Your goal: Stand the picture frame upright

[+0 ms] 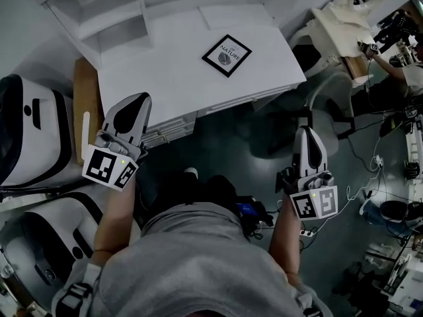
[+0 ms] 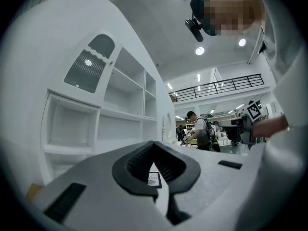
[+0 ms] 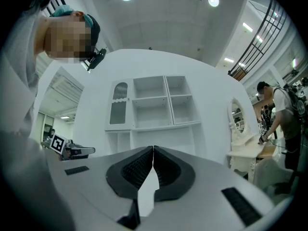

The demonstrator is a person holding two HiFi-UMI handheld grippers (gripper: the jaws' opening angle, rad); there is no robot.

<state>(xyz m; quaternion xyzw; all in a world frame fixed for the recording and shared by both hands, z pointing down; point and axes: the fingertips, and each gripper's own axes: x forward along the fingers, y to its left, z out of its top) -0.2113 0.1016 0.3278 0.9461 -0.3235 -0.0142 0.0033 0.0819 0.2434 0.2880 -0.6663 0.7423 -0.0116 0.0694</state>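
Presses the dark ribbed fingers (image 2: 137, 163) of the left gripper (image 1: 137, 101) fully together on nothing; does the same with the right gripper (image 1: 305, 134), likewise empty. Holds both level near the front edge of the white surface (image 1: 158, 84), seemingly for want of anything within reach. Finds the black-edged square picture frame (image 1: 227, 55) flat, face up, mid-surface, well apart from both. Takes in white open shelving (image 1: 99, 15) behind, dark grey floor (image 1: 225, 144) beneath, and a cluttered workshop beyond.
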